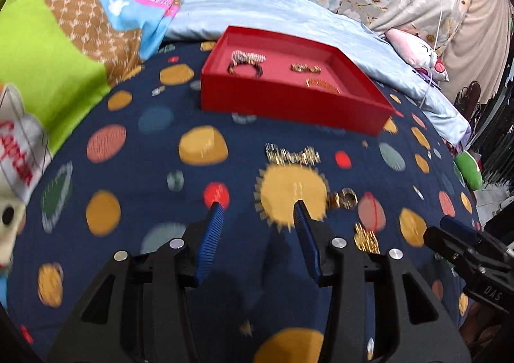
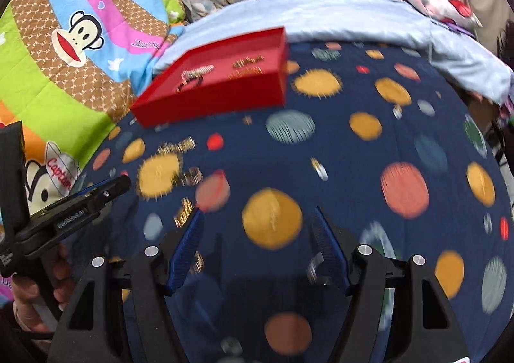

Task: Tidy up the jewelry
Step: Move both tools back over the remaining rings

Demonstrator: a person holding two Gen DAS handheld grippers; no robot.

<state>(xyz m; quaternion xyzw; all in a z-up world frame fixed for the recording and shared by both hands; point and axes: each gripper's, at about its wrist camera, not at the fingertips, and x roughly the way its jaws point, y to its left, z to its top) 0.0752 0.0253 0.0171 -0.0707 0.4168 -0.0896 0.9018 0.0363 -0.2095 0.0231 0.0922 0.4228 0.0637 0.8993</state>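
The red tray point(image 1: 289, 105) rests on a bed covered with a navy planet-print bedsheet point(image 1: 135, 150) and serves as the reference landmark. Inside the tray lie a dark beaded bracelet point(image 1: 245, 68), a pale beaded bracelet point(image 1: 249, 56) touching it, and two gold pieces point(image 1: 305, 68) toward the tray's other end.

Outside the tray, on the bedsheet just in front of its near wall, lies a gold chain piece point(image 1: 292, 154). Nearer the camera than that sit a gold ring point(image 1: 344, 199) and a second gold chain cluster point(image 1: 366, 237).

The left tongs point(image 1: 258, 215) stand partly open with nothing between the blue pads; the ring lies just beside the right-hand pad, outside the gap, and the tray is well ahead.

The right tongs point(image 2: 258, 221) stand wide open and empty, above the bedsheet to the tray's near side. The gold chain cluster point(image 2: 183, 216) lies just outside their left-hand pad. Motion blur obscures finer detail.
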